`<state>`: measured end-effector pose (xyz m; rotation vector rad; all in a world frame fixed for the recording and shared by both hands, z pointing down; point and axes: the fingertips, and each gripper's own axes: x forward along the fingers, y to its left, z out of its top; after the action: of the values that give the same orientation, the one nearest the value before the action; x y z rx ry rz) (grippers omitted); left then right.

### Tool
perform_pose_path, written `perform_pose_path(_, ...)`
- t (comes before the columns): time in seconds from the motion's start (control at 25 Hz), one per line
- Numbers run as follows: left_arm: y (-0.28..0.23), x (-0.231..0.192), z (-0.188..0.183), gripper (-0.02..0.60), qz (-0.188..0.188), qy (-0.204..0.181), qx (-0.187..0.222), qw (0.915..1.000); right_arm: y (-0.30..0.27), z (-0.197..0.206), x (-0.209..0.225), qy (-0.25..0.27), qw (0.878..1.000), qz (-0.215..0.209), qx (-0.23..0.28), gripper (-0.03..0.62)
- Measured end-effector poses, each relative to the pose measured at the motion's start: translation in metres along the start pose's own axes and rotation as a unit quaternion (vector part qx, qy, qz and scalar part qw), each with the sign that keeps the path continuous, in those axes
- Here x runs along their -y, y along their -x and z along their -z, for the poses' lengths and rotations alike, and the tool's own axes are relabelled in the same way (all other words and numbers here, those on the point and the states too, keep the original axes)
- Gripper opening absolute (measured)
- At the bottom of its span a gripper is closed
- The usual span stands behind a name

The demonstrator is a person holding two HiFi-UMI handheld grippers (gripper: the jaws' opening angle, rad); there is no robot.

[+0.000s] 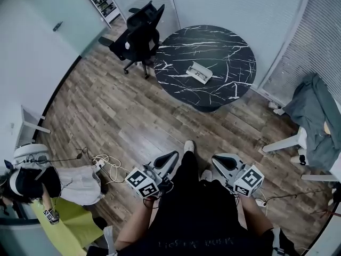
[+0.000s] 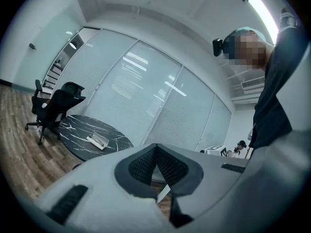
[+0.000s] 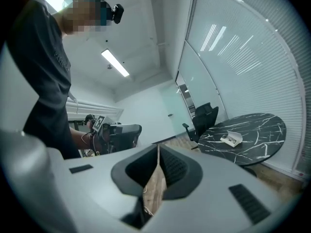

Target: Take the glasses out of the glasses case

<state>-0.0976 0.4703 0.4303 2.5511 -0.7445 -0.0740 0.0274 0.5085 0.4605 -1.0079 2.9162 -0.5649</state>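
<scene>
Foreground: right gripper point(image 3: 158, 148), pale grey jaws closed, tips touching, nothing between them. Brown wood-plank floor point(image 3: 155, 188) shows through slit below tips.
Right: round black white-veined marble table point(image 3: 257, 127). White open glasses case point(image 3: 235, 138) lies on tabletop, dark-framed glasses point(image 3: 227, 140) inside; detail too small to read.
Black wheeled office chair point(image 3: 204, 116) just beside table's far edge.
Mid-left: left gripper point(image 3: 127, 131), marker cube toward camera; jaw state unreadable here.
Upper left: person in dark shirt point(image 3: 43, 81). Long ceiling strip light point(image 3: 115, 63) lit.
</scene>
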Motion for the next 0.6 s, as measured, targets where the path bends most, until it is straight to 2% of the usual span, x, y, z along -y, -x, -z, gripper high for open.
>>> perform_pose_path(0.28,-0.017,-0.03,-0.002,0.018,0.009,0.013,-0.002,0.9999,-0.018,0.001,0.019,-0.02,1.0,0.012,-0.01,0.035)
perform_pose_path(0.4,-0.024,-0.046,-0.009,0.018,0.01,0.019,-0.002,0.9998,-0.03,-0.004,0.031,-0.044,0.999,0.017,-0.006,0.035)
perform_pose_path(0.6,-0.037,-0.082,-0.021,0.018,0.005,0.031,-0.007,0.9995,-0.061,-0.016,0.057,-0.052,0.998,0.024,-0.011,0.035)
